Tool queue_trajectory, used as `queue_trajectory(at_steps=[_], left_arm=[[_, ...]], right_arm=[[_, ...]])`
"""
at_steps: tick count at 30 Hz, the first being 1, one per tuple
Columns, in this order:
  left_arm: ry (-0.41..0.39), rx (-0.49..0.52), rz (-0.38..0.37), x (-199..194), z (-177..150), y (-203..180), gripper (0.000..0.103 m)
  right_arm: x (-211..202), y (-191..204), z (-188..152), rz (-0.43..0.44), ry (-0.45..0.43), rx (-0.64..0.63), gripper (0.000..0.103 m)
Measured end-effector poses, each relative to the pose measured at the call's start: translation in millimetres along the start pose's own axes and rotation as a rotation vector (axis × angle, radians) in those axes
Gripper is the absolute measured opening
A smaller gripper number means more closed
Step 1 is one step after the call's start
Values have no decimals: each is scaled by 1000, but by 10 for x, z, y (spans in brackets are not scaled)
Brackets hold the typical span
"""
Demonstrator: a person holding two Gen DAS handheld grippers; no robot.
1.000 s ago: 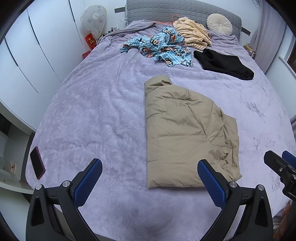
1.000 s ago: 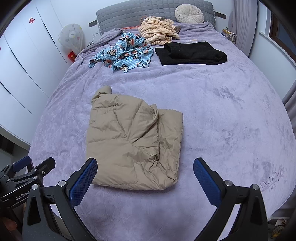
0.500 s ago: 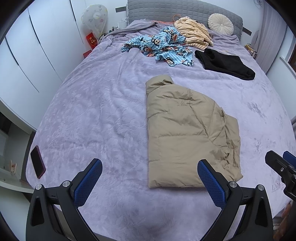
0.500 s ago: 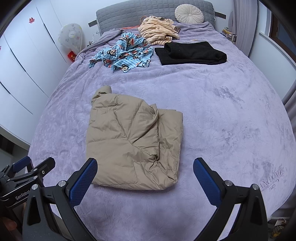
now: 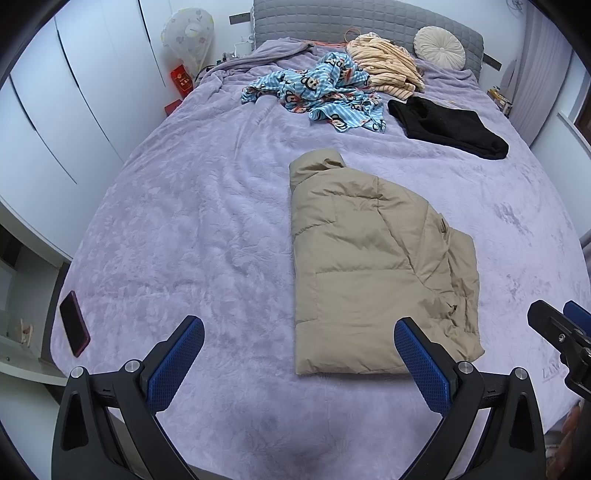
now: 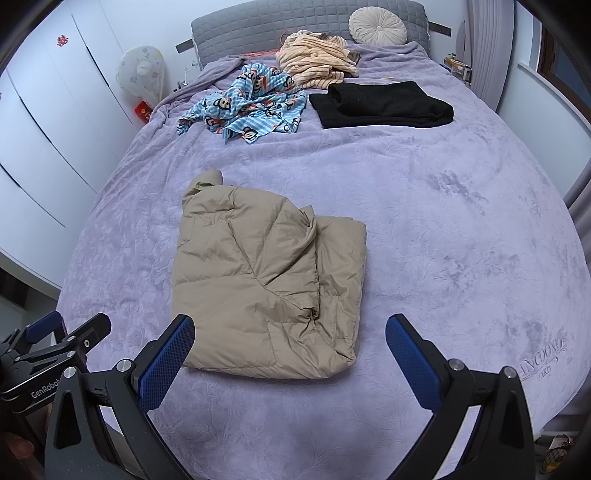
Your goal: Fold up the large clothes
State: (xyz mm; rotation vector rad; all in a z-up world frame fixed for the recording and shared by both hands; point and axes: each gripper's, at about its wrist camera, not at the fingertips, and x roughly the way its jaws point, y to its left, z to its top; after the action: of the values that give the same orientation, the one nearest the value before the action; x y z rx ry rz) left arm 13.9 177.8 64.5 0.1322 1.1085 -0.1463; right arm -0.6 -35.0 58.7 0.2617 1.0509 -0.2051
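Folded tan jacket (image 6: 266, 291) on purple bedspread (image 6: 443, 240)

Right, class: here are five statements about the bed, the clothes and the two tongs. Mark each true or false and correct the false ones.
1. The tan puffer jacket lies folded on the purple bedspread. True.
2. The left tongs are shut on the jacket. False: they are open and hold nothing.
3. The black garment lies nearer the headboard than the jacket. True.
4. The blue cartoon-print garment is neatly folded. False: it lies crumpled.
5. The right tongs grip the round cushion. False: they are open, and the cushion rests at the far headboard.
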Motion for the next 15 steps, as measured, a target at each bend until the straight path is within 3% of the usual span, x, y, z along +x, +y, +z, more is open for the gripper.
queue_trajectory(at_steps=[15], left_arm=[[-6, -2, -5, 7, 16, 24, 103]], right_arm=[[-27, 20, -64, 1, 7, -8, 103]])
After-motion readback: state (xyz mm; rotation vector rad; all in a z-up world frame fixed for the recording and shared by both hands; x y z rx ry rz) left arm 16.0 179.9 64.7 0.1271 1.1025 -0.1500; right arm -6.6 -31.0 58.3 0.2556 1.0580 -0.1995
